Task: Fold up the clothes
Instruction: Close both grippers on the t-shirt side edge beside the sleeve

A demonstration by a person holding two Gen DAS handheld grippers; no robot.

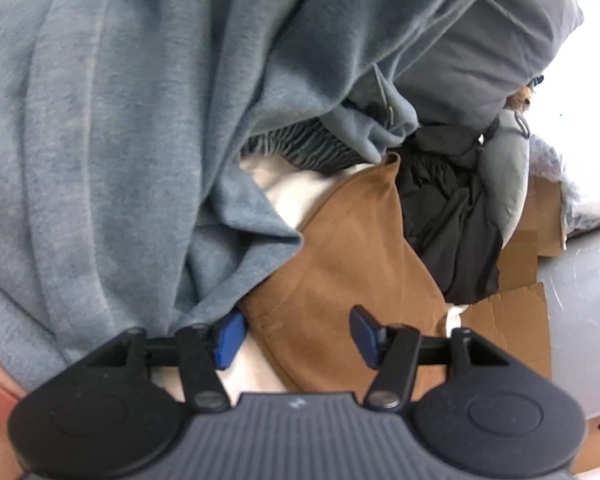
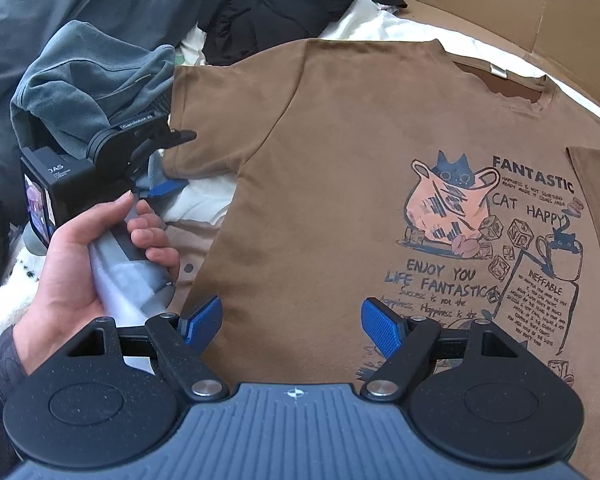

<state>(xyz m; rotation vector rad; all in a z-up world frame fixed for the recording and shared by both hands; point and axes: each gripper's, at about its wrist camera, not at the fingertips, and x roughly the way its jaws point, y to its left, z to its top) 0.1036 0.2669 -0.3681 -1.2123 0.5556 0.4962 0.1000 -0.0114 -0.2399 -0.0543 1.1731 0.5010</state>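
both grippers (image 2: pixel 291 328) gape over flat brown t-shirt (image 2: pixel 320 184).

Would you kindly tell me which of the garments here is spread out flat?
The brown printed cotton T-shirt lies flat, cat print up; the blue-grey fleece sweatshirt and black garment are bunched in heaps.

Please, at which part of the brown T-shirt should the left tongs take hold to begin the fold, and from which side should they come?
Probably the hem of the sleeve beside the left tongs. The brown T-shirt lies flat, print up, so only its edges give a lip to pinch. Come low from the outer side, one finger under the hem. The open right tongs hover over the shirt's body.
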